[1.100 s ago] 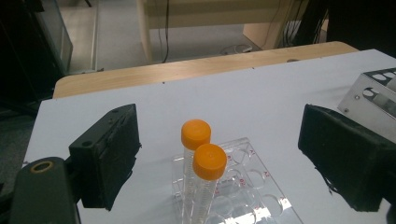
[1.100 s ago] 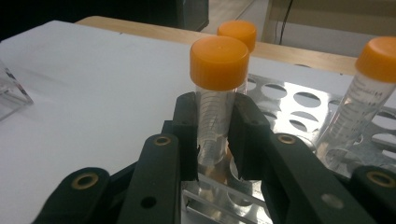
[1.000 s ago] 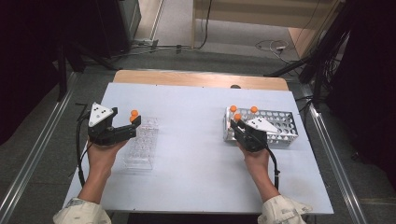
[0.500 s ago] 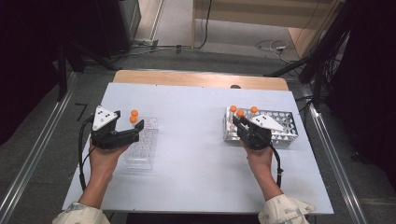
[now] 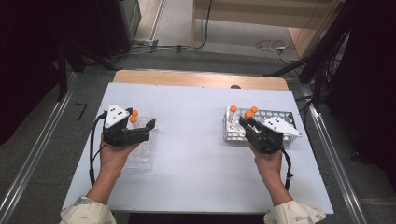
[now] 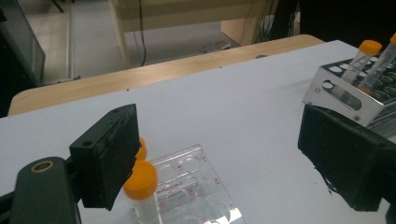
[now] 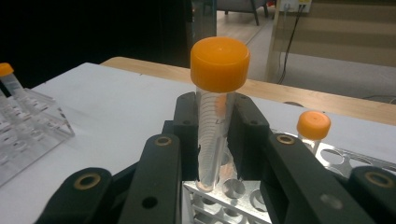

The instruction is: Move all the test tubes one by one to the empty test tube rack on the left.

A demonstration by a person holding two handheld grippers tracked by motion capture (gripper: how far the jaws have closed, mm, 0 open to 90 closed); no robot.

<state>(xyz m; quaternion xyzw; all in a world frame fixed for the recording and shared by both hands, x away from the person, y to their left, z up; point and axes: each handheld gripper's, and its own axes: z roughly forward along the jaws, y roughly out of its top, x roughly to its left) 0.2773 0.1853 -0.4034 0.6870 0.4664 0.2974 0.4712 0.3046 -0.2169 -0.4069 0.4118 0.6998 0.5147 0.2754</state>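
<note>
Right gripper pinches an orange-capped centrifuge tube between its two black jaws, the pads pressed against the clear barrel just below the cap. The tube stands nearly upright, its lower end at the top of the metal tube rack, over one of the holes at the rack's near corner; whether the tip is still inside the hole cannot be told. In the high view this gripper sits at the left end of the metal rack, which lies on the right part of the white table. A second orange-capped tube stands in the rack just behind.

Left gripper has its jaws spread wide with nothing between them. It hovers over a clear plastic rack on the left part of the table, where another capped tube stands just beside the left jaw.
</note>
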